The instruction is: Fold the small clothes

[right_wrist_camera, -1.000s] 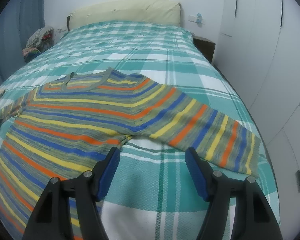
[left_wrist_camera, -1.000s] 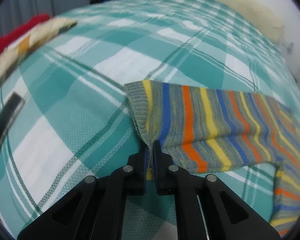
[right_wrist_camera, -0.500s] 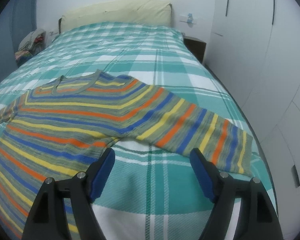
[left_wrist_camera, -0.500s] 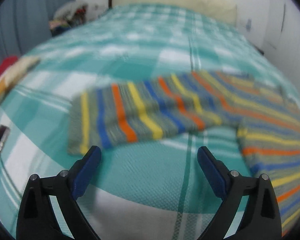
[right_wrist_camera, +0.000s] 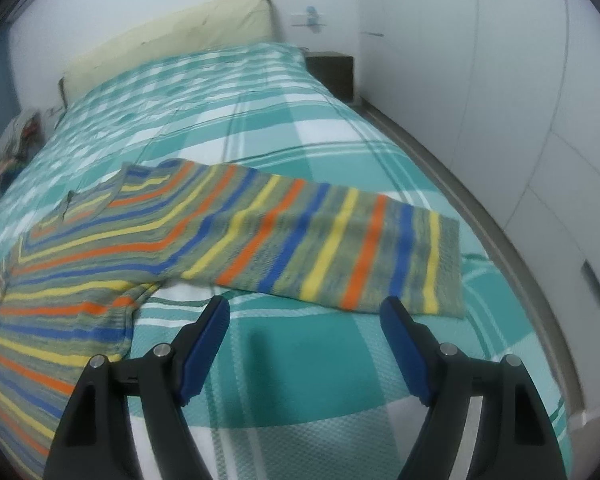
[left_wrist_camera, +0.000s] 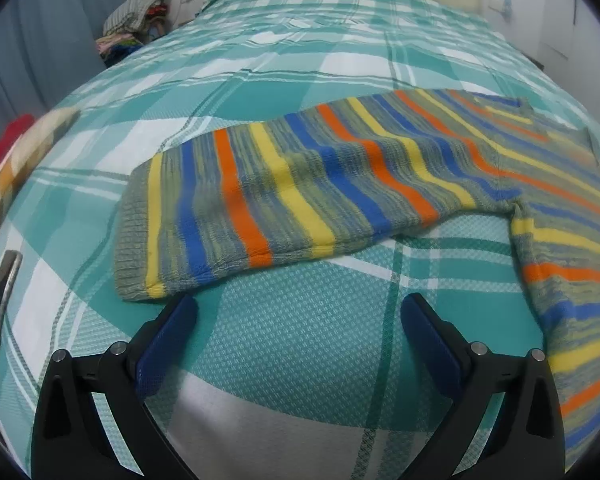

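Striped knit sweater [left_wrist_camera: 340, 184] lies flat on the bed [left_wrist_camera: 300, 340] w/ teal plaid cover, both sleeves spread out to the sides. Left hand-held gripper [left_wrist_camera: 298, 320] has its jaws wide apart, empty, hovering just short of the left sleeve cuff [left_wrist_camera: 136, 232]; nothing between the pads. Right hand-held gripper [right_wrist_camera: 305, 322] is likewise spread & empty, sitting just in front of the right sleeve [right_wrist_camera: 340, 248], cuff off toward the bed's right edge. Folding proper looks not yet begun, probably sleeve-in comes first. Risks: knit is soft & stretchy, so a shallow pinch at the cuff rib could slip out mid-lift, or grab only the top layer & leave the sleeve twisted. Closing too low could catch the bedcover along w/ the cuff & drag it. Pulling one sleeve across w/o the other side held may skew the whole body, so the fold lands crooked.
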`<action>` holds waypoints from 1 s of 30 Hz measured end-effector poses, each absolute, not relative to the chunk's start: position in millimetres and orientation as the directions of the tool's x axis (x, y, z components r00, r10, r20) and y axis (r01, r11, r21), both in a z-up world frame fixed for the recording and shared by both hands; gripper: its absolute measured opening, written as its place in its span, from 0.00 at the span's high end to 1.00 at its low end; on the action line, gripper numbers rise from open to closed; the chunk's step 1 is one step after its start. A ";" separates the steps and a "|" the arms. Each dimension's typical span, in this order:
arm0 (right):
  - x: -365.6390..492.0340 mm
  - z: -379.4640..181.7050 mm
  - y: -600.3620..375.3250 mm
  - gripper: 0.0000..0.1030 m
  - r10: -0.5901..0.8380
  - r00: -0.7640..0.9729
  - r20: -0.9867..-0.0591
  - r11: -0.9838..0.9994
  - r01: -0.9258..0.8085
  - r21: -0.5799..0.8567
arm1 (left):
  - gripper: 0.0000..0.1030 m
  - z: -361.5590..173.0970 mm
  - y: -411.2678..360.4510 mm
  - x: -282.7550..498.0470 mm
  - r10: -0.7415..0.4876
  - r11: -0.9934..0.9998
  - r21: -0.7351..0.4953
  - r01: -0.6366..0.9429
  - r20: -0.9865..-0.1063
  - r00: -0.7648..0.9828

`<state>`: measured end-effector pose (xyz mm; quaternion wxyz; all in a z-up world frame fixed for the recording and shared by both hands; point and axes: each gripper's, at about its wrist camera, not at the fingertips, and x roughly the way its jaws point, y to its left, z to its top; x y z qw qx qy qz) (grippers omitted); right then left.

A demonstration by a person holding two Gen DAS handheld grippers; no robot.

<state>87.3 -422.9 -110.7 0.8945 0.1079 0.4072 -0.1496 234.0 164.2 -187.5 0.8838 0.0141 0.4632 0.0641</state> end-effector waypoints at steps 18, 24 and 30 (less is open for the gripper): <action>85.2 -101.5 -437.1 0.25 -0.124 0.675 -0.727 0.924 0.345 0.163 | 0.01 -184.3 169.5 234.4 0.090 0.994 0.039 -0.105 -0.835 0.543; 74.3 -72.4 -538.2 0.23 -0.090 0.721 -0.687 0.800 0.463 0.381 | 0.01 -132.0 162.6 214.9 0.032 0.996 -0.033 -0.083 -0.741 0.671; 69.1 -120.4 -581.6 0.24 0.054 0.631 -0.774 0.664 0.557 0.500 | 0.01 -111.9 156.1 203.7 0.045 0.996 -0.025 -0.084 -0.680 0.732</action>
